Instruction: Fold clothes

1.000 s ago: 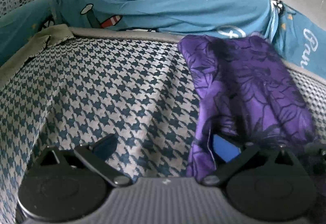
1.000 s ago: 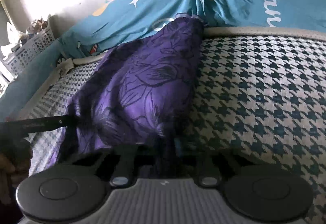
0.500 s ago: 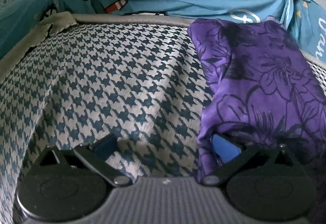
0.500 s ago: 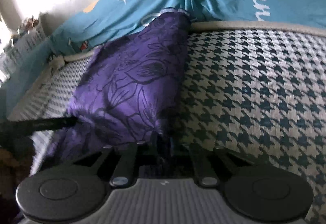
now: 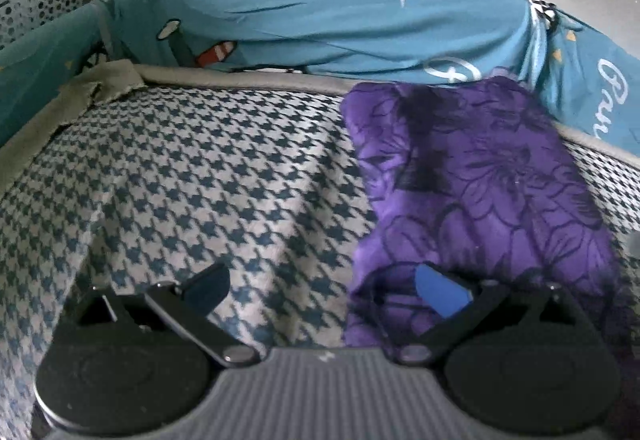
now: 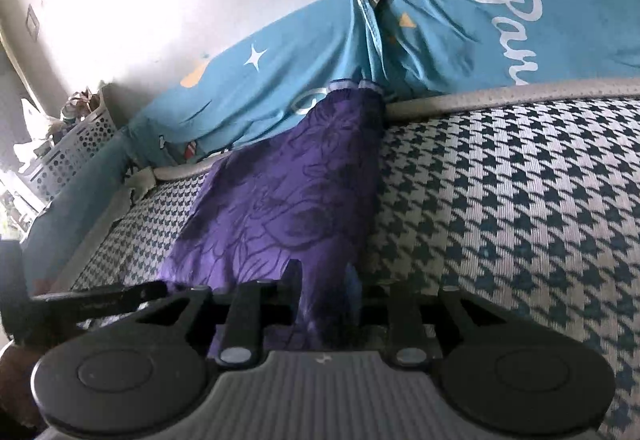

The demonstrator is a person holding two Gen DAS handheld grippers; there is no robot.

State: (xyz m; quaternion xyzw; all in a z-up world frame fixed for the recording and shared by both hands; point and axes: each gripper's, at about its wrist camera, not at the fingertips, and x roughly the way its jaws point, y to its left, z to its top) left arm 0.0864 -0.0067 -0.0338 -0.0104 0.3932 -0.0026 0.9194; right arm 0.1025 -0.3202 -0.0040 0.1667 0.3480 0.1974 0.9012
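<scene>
Release looks like the step: the right gripper point(image 6: 326, 292) is opening around the purple garment's point(image 6: 288, 199) near edge on the houndstooth cover point(image 6: 500, 199), left gripper point(image 5: 320, 288) spread empty, so smoothing or regripping comes next.

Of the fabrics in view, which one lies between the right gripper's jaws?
The purple floral garment, lying on the houndstooth cover. The right gripper is opening around its near edge; the blue printed sheet lies behind, untouched.
</scene>
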